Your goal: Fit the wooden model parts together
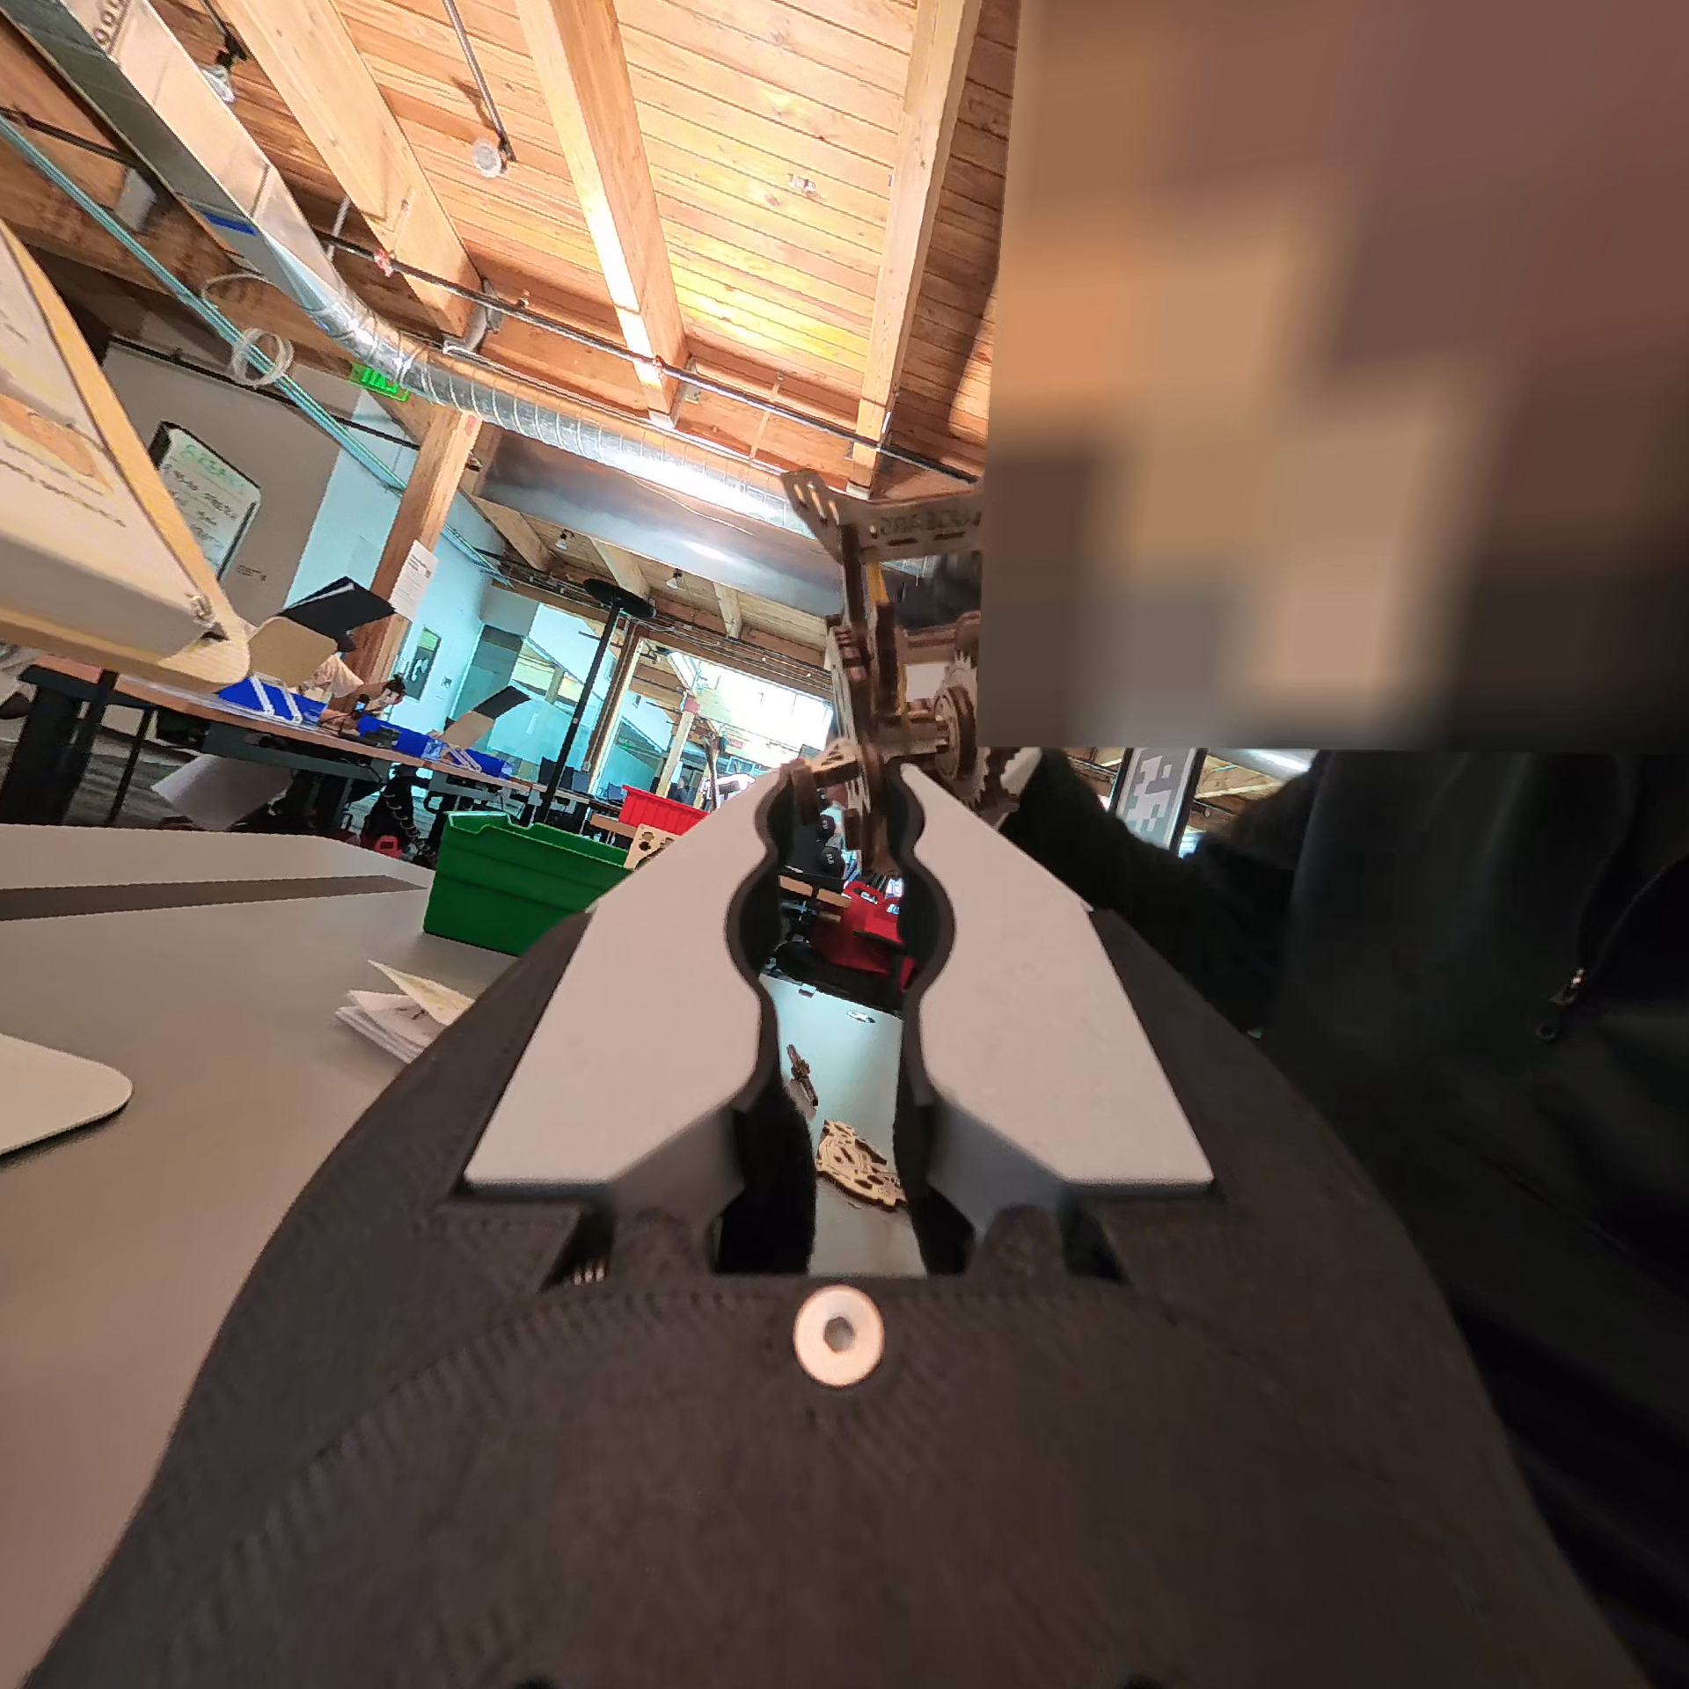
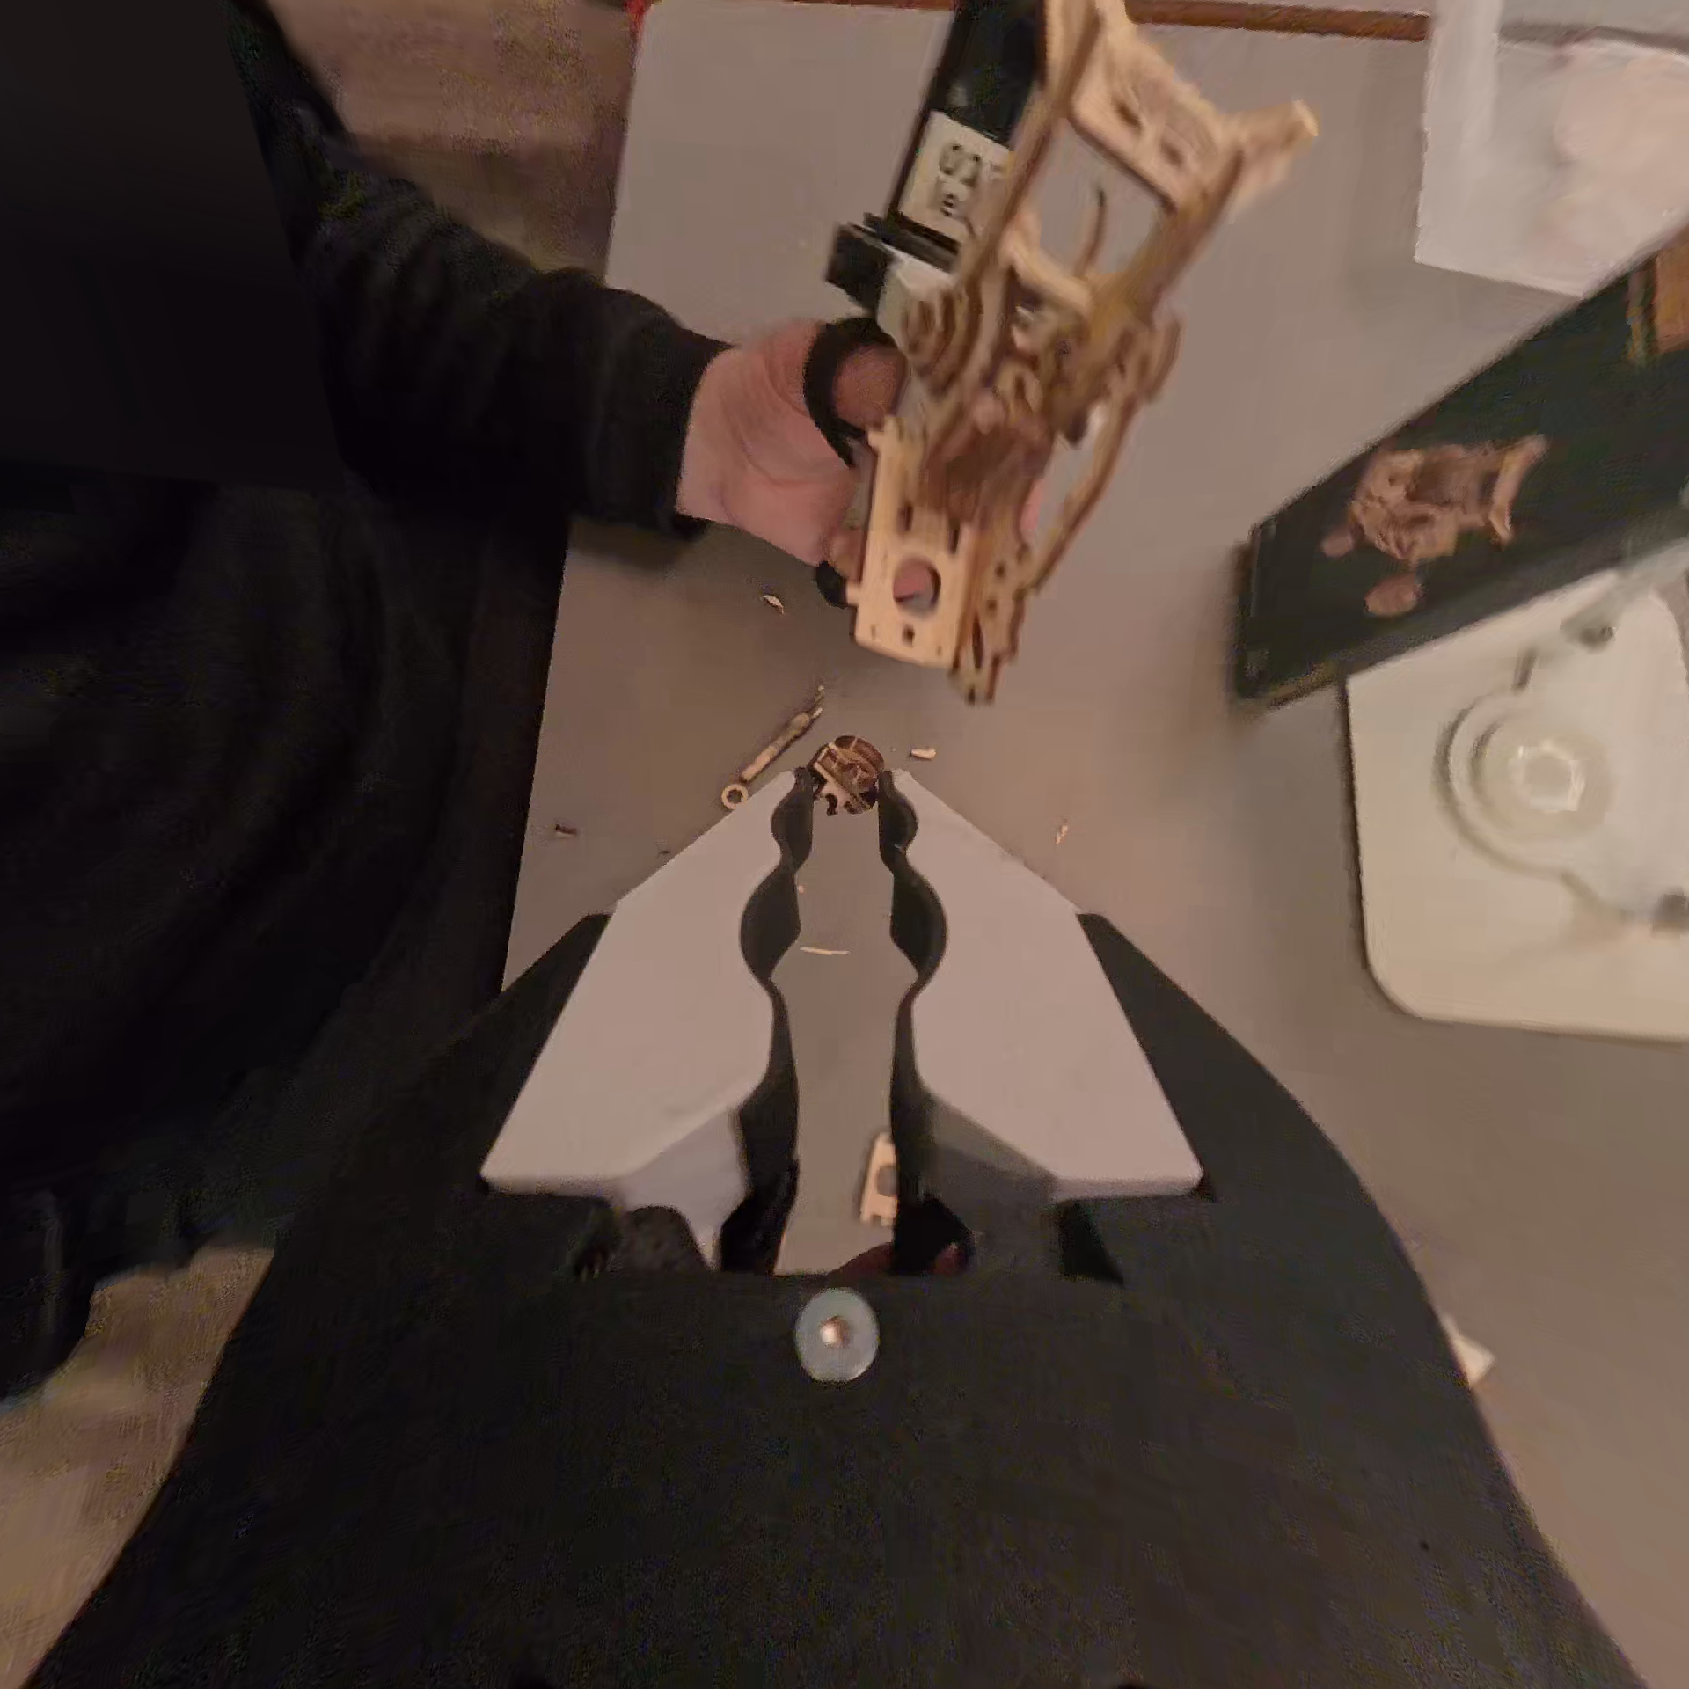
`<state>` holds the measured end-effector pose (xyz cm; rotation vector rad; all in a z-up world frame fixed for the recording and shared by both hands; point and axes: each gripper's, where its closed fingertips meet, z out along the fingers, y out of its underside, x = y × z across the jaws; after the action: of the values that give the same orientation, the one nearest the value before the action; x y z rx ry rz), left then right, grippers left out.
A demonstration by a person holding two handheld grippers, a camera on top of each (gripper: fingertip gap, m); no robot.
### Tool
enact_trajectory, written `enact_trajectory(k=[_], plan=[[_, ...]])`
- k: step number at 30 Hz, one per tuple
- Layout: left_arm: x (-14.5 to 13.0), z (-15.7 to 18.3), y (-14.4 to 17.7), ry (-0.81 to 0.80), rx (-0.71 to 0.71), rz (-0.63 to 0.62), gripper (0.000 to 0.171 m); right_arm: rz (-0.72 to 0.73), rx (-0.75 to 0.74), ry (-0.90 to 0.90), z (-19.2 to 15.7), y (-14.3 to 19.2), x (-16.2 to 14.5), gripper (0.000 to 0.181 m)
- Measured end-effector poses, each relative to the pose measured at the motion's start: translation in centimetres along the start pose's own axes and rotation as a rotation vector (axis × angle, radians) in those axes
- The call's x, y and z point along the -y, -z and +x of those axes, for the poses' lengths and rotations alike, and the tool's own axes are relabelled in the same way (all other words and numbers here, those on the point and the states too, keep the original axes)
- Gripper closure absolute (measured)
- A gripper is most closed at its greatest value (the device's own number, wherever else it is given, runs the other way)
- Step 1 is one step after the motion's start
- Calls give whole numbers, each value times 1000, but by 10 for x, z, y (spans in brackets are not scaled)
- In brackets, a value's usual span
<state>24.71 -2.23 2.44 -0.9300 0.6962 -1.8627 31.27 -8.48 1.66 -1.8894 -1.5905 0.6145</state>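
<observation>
My left gripper points upward and is shut on the lower edge of the wooden model assembly, a frame with gears that rises above the fingertips. The same model shows in the right wrist view, blurred and held above the grey table, with a person's hand beside it. My right gripper points down at the table and is shut on a small round wooden gear-like part, just below and in front of the model.
A thin wooden pin and wood chips lie on the table near the right fingertips. A black box and a white tray are at the right. A green bin, a booklet and a flat wooden piece show in the left wrist view. The gap from one gripper's tips to the other's is roughly 10 cm. The thin wooden pin is about 20 cm from both grippers' fingertips.
</observation>
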Motion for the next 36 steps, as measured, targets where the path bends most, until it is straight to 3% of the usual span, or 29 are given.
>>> enact_trajectory(k=[7, 14, 26, 29, 36], plan=[[3, 5, -2, 9, -27, 19, 155, -259, 109, 264, 9, -6, 26, 170], [8, 11, -2, 19, -57, 46, 155, -384, 189, 361, 8, -18, 36, 170], [13, 19, -2, 18, -91, 70, 155, -531, 274, 416, 2, -20, 42, 169], [13, 20, -2, 16, -95, 72, 155, -554, 270, 425, 2, -22, 44, 161], [17, 21, -1, 23, -103, 91, 155, -500, 207, 413, 6, -16, 52, 160]])
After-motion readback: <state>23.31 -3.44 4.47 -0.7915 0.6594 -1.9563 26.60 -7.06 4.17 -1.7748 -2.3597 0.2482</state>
